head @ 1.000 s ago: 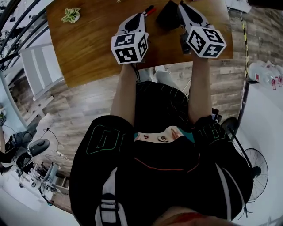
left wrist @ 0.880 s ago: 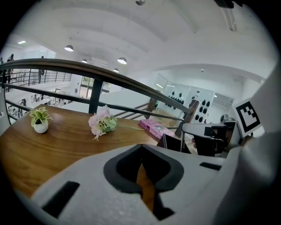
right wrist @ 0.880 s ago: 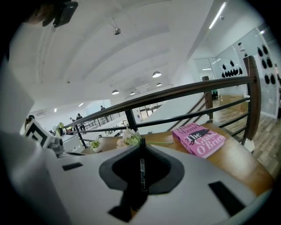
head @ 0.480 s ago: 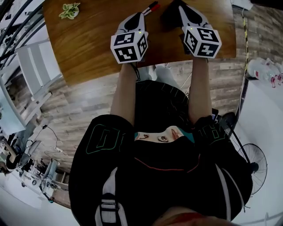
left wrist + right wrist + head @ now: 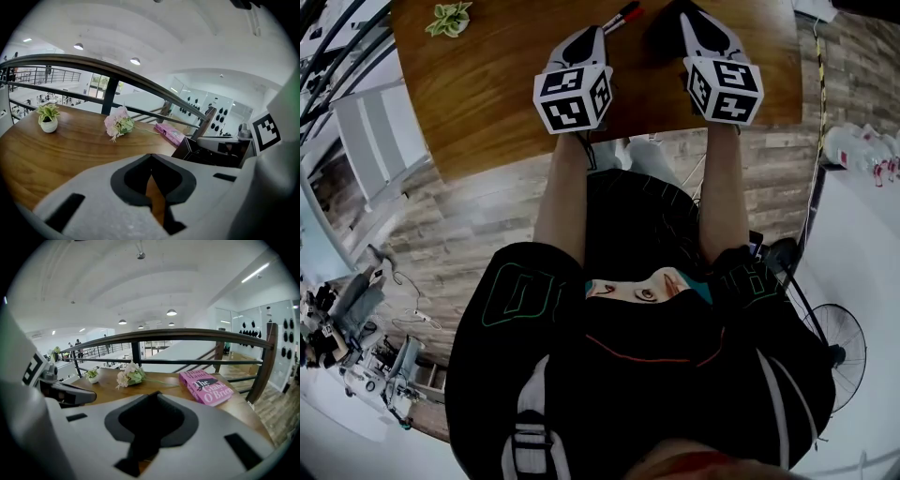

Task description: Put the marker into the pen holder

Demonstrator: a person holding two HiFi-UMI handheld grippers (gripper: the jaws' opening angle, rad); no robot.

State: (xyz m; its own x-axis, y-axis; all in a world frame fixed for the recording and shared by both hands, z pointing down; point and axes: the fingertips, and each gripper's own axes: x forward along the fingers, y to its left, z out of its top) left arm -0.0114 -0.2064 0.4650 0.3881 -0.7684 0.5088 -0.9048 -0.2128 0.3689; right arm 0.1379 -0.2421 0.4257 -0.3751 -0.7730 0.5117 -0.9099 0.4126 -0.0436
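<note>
A red-and-black marker (image 5: 622,16) lies on the brown wooden table (image 5: 487,84), just beyond my left gripper (image 5: 589,36). The black pen holder (image 5: 660,21) stands to the marker's right, partly hidden by my right gripper (image 5: 689,17). In the left gripper view the holder (image 5: 211,152) is a dark open box ahead on the right, and the marker is hidden. My left gripper (image 5: 152,187) is shut with nothing in it. My right gripper (image 5: 140,446) is shut as well, over the table and empty.
A small potted plant (image 5: 447,19) stands at the table's far left. A bunch of pale flowers (image 5: 131,375) and a pink book (image 5: 206,385) lie farther back, in front of a dark railing (image 5: 187,333). The table's near edge runs just under both grippers.
Both grippers have shifted only slightly over the table, the right one a little leftward. The marker and the pen holder have stayed where they were.
</note>
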